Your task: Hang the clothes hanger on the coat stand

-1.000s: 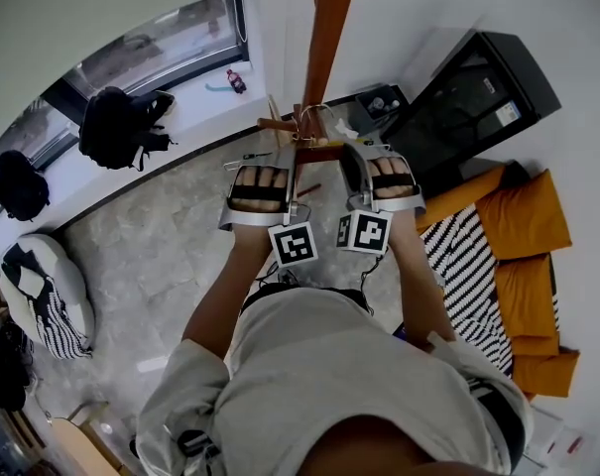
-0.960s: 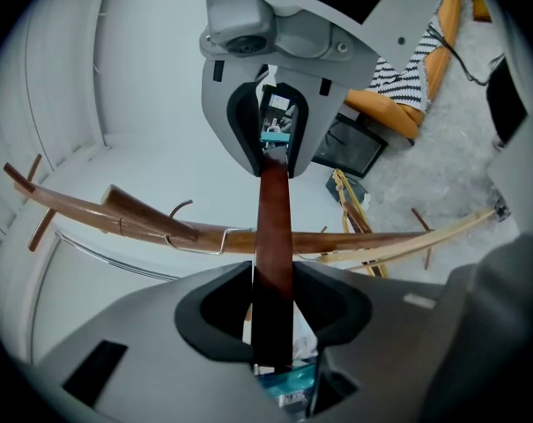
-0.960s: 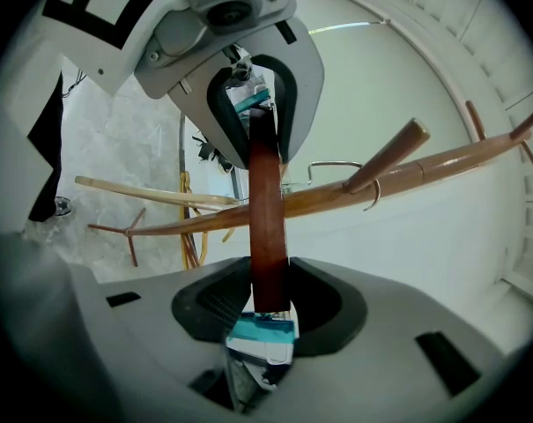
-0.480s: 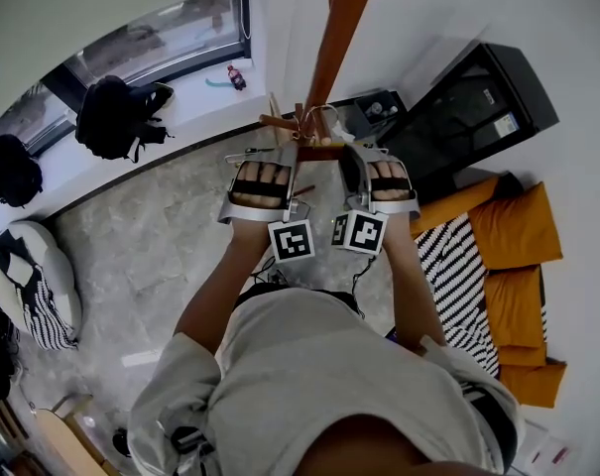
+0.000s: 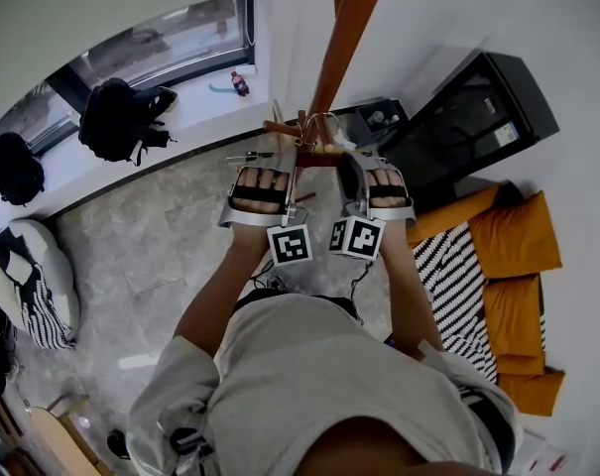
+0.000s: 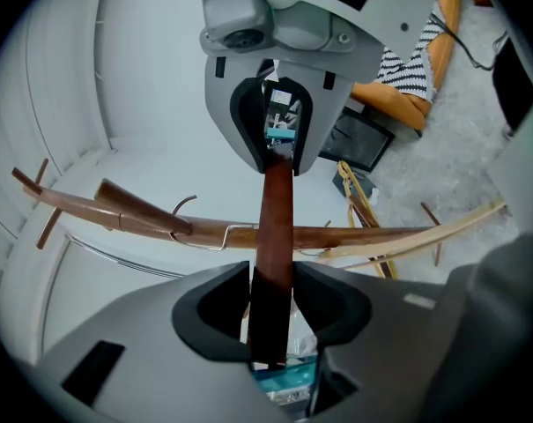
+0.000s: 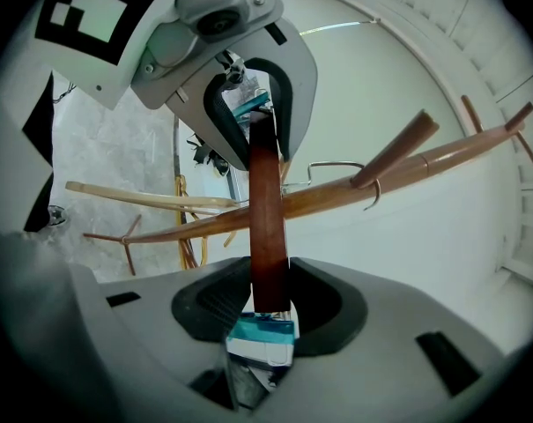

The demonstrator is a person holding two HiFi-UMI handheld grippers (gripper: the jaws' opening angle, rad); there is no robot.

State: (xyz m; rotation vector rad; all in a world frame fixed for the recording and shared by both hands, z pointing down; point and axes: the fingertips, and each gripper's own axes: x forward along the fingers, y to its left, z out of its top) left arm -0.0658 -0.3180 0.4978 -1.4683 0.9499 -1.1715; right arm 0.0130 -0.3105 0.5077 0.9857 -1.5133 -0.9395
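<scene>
Nothing much has shifted: fingers (image 6: 206,314) of left gripper (image 6: 273,320) and right gripper (image 7: 268,302) stay clamped on the clothes hanger (image 5: 317,157), its hook (image 6: 181,203) at a peg (image 6: 134,203) of the coat stand (image 5: 350,28), so release looks next.

brown wooden hanger (image 6: 275,227) near coat stand (image 5: 347,28)

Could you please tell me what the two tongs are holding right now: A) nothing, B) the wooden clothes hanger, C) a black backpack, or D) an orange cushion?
B: each gripper view shows the reddish-brown clothes hanger clamped, one end in the left tongs and the other in the right tongs, close to the coat stand.
</scene>
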